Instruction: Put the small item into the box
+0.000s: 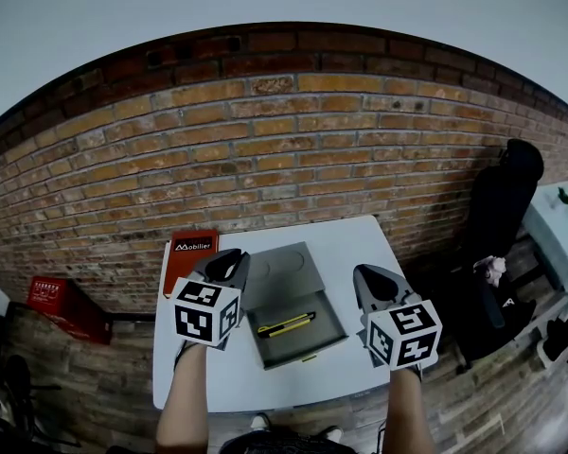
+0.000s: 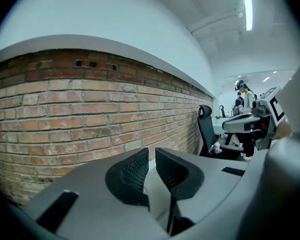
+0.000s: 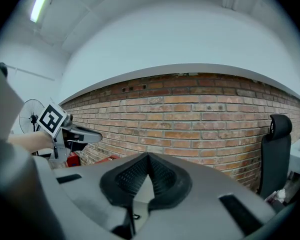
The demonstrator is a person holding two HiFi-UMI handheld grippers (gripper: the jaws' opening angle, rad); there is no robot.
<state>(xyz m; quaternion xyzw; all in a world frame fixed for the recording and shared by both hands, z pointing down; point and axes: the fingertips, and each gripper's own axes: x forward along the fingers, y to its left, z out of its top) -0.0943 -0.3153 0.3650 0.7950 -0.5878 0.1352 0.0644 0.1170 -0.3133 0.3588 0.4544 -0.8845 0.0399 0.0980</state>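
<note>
An open grey box [image 1: 265, 346] lies in the middle of the white table [image 1: 355, 244], its lid [image 1: 282, 272] folded back toward the wall. Two thin yellow-and-black pen-like items [image 1: 286, 325] lie inside the box. My left gripper [image 1: 227, 261] hovers just left of the lid; in the left gripper view [image 2: 151, 152] its jaws stand a narrow gap apart with nothing between them. My right gripper [image 1: 372, 278] hangs right of the box; in the right gripper view [image 3: 148, 156] its tips meet and hold nothing. Both grippers point toward the brick wall.
A red case [image 1: 191, 250] leans at the table's far left corner and a red crate [image 1: 62, 303] sits on the floor to the left. A black office chair [image 1: 500, 206] stands to the right. The brick wall [image 1: 284, 149] runs close behind the table.
</note>
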